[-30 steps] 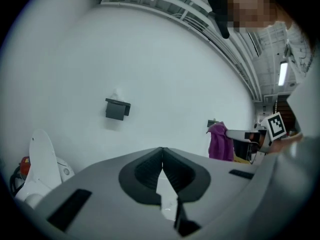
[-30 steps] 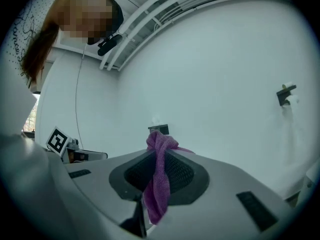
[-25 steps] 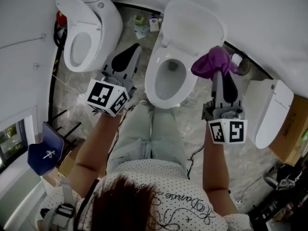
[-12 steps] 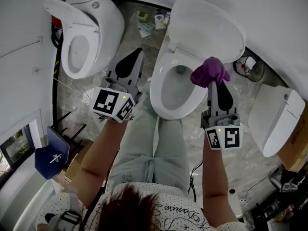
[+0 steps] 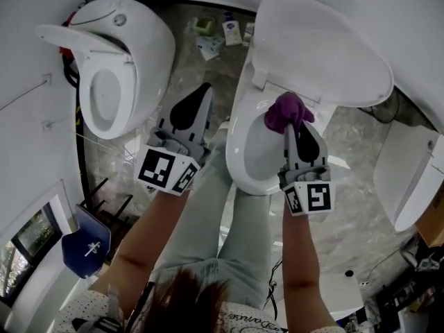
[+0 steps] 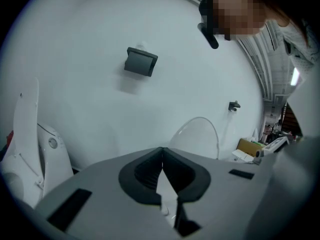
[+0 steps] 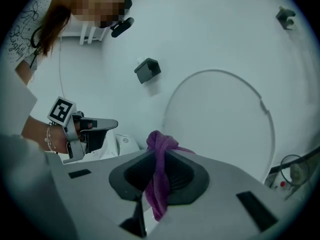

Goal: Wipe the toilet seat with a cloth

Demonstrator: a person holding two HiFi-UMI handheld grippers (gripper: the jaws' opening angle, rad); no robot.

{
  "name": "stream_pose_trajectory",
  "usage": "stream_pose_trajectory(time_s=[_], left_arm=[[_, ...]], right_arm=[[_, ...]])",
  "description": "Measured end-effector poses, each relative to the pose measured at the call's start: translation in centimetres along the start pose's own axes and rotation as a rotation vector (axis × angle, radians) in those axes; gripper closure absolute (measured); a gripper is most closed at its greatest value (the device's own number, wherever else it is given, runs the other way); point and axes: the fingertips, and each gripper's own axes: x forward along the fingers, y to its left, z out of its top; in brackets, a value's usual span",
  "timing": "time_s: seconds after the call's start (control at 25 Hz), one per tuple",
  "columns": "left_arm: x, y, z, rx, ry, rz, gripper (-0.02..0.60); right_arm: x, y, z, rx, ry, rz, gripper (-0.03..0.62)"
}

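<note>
Two grippers: right gripper (image 5: 287, 126) pinched cloth (image 5: 286, 109) over seat (image 5: 236, 141); left gripper (image 5: 206, 89) was closed, empty. Thin pinch could have dropped cloth into bowl (image 5: 258, 148).

1. The head view is taken from above, steeply downward.
2. Each gripper view is aimed closely along its jaws at the white wall (image 6: 90, 29).
3. The raised toilet lid (image 5: 319, 47) is shared by all.
</note>
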Motion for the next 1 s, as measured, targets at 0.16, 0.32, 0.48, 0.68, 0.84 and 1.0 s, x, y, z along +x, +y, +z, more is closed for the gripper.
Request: stream_pose_trajectory(time_s=[0.16, 0.32, 0.48, 0.68, 0.84, 1.0], left_arm=[[1.6, 1.4, -3.3, -0.017, 0.018, -0.007, 0.577], [3.1, 2.4, -6.6, -0.043, 0.033, -0.007, 0.577], [4.0, 2.7, -9.0, -0.05, 0.05, -0.016, 0.577], [4.2, 3.2, -11.6, -0.068, 0.079, -0.02, 0.577], [4.5, 3.9, -13.4, -0.093, 0.099, -0.008, 0.577], [4.7, 4.2, -14.6, -0.1, 0.117, 0.0, 0.577]], right_arm=[[2.9, -0.6, -4.5, 0.029, 0.033, -0.022, 0.526], [5.4, -1.8, -8.7, 0.048, 0.063, -0.044, 0.526], [7.2, -2.7, -11.9, 0.055, 0.093, -0.066, 0.526], [8.4, -3.3, -15.3, 0.077, 0.137, -0.096, 0.526], [9.5, -3.9, -17.2, 0.082, 0.164, -0.116, 0.525], [10.9, -4.4, -18.5, 0.067, 0.191, -0.121, 0.522]])
